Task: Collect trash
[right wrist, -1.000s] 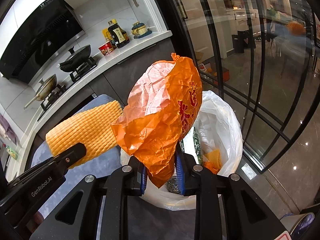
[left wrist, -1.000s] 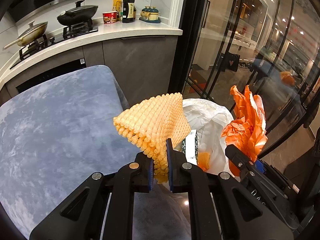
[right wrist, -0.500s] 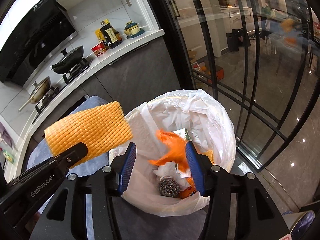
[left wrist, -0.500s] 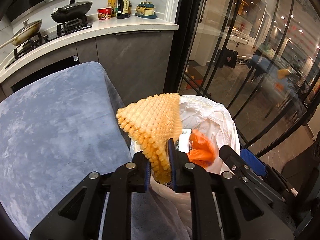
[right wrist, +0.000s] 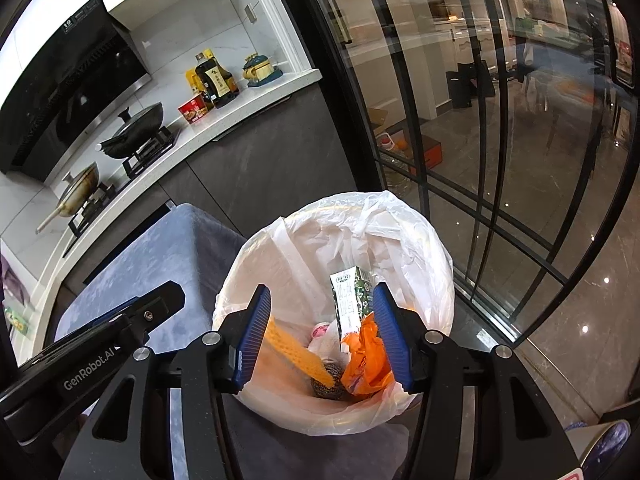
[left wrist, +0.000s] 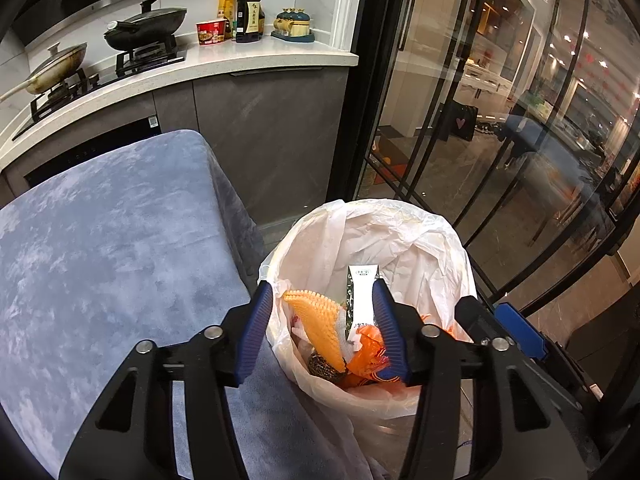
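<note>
A trash bin lined with a white plastic bag [left wrist: 404,236] [right wrist: 320,232] stands beside the blue-grey table. Inside lie the yellow foam net [left wrist: 320,326] [right wrist: 298,354], the orange crumpled wrapper [left wrist: 366,354] [right wrist: 366,364], a green-and-white carton [left wrist: 360,300] [right wrist: 350,300] and a steel scourer [left wrist: 324,368] [right wrist: 330,384]. My left gripper [left wrist: 324,328] is open and empty above the bin. My right gripper [right wrist: 320,332] is open and empty above the bin too. The left gripper's body [right wrist: 100,348] shows at the left of the right wrist view.
The blue-grey table [left wrist: 100,260] is left of the bin. A kitchen counter [left wrist: 240,60] with pans, a bottle and a cup stands behind. Black-framed glass doors [left wrist: 460,120] run along the right.
My right gripper opened first and dropped the orange wrapper into the bin. Then my left gripper opened and the yellow foam net fell in. Both grippers have moved over the bin.
</note>
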The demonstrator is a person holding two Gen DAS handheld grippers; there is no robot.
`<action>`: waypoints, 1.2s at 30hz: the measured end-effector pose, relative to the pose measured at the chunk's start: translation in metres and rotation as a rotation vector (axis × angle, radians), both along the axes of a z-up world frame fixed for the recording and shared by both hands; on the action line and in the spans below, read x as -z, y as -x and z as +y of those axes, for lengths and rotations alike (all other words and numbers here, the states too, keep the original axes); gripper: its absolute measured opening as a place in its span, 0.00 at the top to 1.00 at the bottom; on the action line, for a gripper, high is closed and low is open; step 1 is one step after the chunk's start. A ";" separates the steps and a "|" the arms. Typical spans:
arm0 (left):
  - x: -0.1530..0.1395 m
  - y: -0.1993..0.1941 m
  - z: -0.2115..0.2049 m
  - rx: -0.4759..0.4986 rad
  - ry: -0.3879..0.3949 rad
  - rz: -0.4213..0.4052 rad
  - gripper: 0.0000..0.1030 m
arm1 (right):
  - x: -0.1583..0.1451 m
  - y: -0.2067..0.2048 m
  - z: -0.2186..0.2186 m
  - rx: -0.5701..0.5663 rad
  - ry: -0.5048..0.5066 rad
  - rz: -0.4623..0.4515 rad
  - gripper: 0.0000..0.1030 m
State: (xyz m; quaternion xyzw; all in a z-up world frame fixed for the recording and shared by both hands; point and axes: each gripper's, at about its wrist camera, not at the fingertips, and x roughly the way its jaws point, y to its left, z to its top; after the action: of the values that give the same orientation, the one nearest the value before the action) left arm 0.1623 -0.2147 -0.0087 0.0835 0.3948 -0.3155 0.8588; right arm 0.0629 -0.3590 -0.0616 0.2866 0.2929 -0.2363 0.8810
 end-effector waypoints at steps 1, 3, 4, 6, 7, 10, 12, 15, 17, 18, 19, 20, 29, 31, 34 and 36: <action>0.000 0.000 0.000 -0.002 0.000 -0.001 0.49 | -0.001 0.001 0.000 0.000 0.001 -0.001 0.49; -0.002 0.001 0.002 -0.006 0.000 -0.004 0.48 | -0.002 0.002 0.000 0.000 0.006 -0.001 0.48; -0.002 0.001 0.002 -0.007 0.000 -0.004 0.48 | -0.003 0.002 0.001 -0.001 0.008 -0.002 0.48; -0.004 0.001 0.006 -0.010 0.002 -0.007 0.46 | -0.006 0.005 0.001 -0.003 0.013 -0.005 0.44; -0.006 0.002 0.008 -0.014 0.003 -0.011 0.44 | -0.008 0.006 0.001 -0.003 0.018 -0.007 0.43; -0.011 0.004 0.017 -0.029 0.009 -0.026 0.37 | -0.016 0.011 0.003 -0.008 0.040 -0.008 0.40; -0.015 0.005 0.025 -0.042 0.012 -0.034 0.34 | -0.022 0.015 0.005 -0.013 0.057 -0.007 0.37; -0.019 0.006 0.036 -0.062 0.016 -0.045 0.25 | -0.030 0.020 0.009 -0.026 0.074 -0.008 0.31; -0.024 0.009 0.046 -0.079 0.011 -0.065 0.16 | -0.036 0.023 0.013 -0.035 0.087 -0.008 0.27; -0.027 0.011 0.050 -0.086 0.008 -0.077 0.15 | -0.038 0.025 0.015 -0.039 0.090 -0.007 0.24; -0.028 0.011 0.054 -0.090 0.006 -0.083 0.14 | -0.040 0.027 0.017 -0.045 0.093 -0.005 0.21; -0.029 0.013 0.059 -0.094 0.001 -0.087 0.13 | -0.042 0.029 0.019 -0.050 0.095 -0.005 0.19; -0.031 0.027 0.096 -0.145 -0.023 -0.083 0.07 | -0.051 0.046 0.035 -0.088 0.106 0.020 0.18; -0.030 0.032 0.102 -0.151 -0.028 -0.082 0.07 | -0.051 0.051 0.038 -0.094 0.101 0.023 0.18; -0.030 0.037 0.111 -0.160 -0.028 -0.074 0.07 | -0.051 0.057 0.043 -0.103 0.101 0.025 0.18; -0.029 0.040 0.117 -0.171 -0.029 -0.067 0.07 | -0.052 0.060 0.049 -0.115 0.113 0.027 0.13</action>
State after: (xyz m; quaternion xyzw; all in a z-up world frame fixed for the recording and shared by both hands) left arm 0.1219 -0.0978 0.0202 0.0726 0.3760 -0.2324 0.8941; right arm 0.0028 -0.3102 -0.0092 0.2157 0.3070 -0.2056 0.9038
